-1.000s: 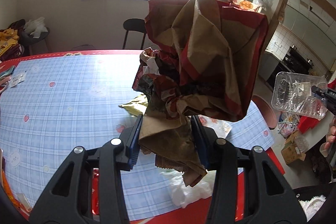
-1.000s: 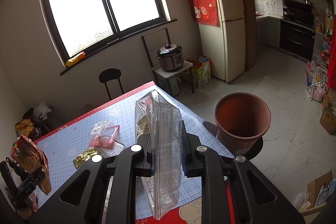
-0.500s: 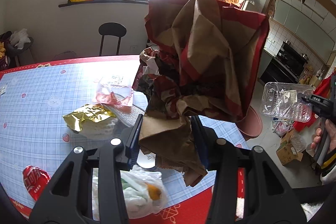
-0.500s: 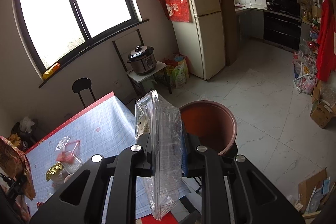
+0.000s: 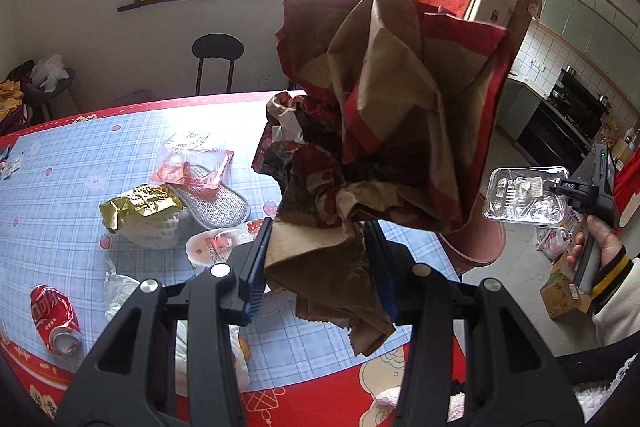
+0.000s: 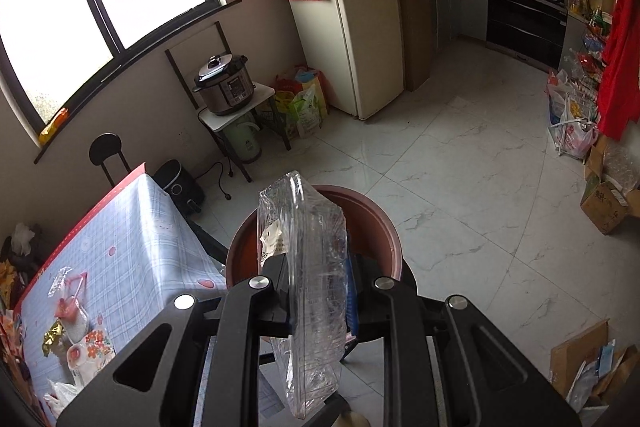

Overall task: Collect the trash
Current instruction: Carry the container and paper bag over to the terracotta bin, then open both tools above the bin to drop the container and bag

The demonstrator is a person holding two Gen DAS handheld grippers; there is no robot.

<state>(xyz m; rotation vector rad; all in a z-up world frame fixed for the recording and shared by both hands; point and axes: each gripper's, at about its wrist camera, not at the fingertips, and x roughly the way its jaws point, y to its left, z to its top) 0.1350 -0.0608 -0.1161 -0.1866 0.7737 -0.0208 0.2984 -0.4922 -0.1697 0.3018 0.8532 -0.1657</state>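
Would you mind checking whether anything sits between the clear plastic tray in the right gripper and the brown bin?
Nothing visible does. The clear plastic tray, clamped in the right gripper, hangs in front of the brown bin's open mouth, with no object between them.

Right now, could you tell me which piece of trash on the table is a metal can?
The crushed red drink can, lying on its side near the table's front-left edge.

A: What do the tools look like?

B: The left gripper (image 5: 318,263) is matte black plastic, two triangular cut-out arms, silver round screws, blue ribbed pads (image 5: 256,267). The right gripper (image 6: 316,291) matches.

A: And the wearer?

B: A cream fleecy sleeve (image 5: 612,303), its knit cuff (image 5: 610,273) striped black and yellow, beside the hand (image 5: 600,239)
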